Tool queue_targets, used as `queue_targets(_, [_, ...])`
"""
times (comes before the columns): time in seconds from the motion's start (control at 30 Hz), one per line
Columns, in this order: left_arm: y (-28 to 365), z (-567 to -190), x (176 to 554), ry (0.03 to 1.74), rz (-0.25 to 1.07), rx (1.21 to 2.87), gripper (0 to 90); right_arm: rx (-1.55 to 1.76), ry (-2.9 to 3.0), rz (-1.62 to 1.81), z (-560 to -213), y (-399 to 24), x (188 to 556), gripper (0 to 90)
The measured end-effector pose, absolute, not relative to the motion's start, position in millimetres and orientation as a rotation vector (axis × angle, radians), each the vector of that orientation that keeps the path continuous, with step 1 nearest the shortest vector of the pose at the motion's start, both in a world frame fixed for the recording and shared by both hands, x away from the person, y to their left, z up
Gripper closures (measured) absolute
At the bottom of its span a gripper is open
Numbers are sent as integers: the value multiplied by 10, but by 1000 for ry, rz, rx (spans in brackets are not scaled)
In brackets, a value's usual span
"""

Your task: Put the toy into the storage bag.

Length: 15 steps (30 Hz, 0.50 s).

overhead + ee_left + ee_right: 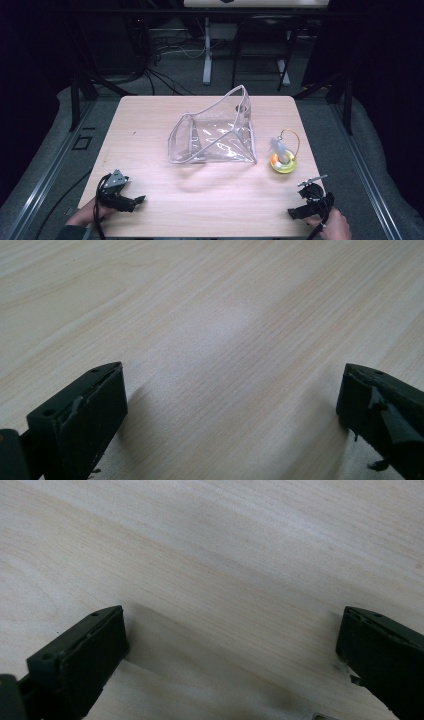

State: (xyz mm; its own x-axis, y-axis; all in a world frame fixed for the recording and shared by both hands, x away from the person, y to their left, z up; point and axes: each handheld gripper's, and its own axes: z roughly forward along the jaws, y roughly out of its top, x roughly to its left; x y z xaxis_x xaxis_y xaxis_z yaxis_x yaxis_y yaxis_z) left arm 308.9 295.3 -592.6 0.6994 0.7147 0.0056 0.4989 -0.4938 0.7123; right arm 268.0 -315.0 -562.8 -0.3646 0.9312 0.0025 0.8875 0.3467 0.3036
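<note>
At the near edge of the pale wooden table (pixel 150 210), the left gripper (pixel 135 201) lies low by the near-left corner, held in a hand (pixel 90 212), and the right gripper (pixel 295 213) lies by the near-right corner in the other hand (pixel 336 226). Each gripper view shows its two black jaws spread wide with nothing but bare wood grain between them, so neither has hold of anything. A broad stretch of open tabletop runs between the two grippers and onward toward the middle. Beyond the right gripper, near the right edge, sits a small yellow ring-shaped object (pixel 283 161) with a thin golden loop rising from it and a pale piece lying on it; what it is I cannot tell. Just left of it, at the table's middle, stands a clear plastic pouch (pixel 215 135), its mouth gaping toward the left, apparently empty. Past the far edge is a dark floor with cables (pixel 165 50).
</note>
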Motion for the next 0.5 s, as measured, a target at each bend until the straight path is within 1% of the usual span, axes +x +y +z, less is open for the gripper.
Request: queue_targets(0.5, [2954,-5925,3088,921,394,2200,1,1668,2434,367,-5623,-3145,2685,0])
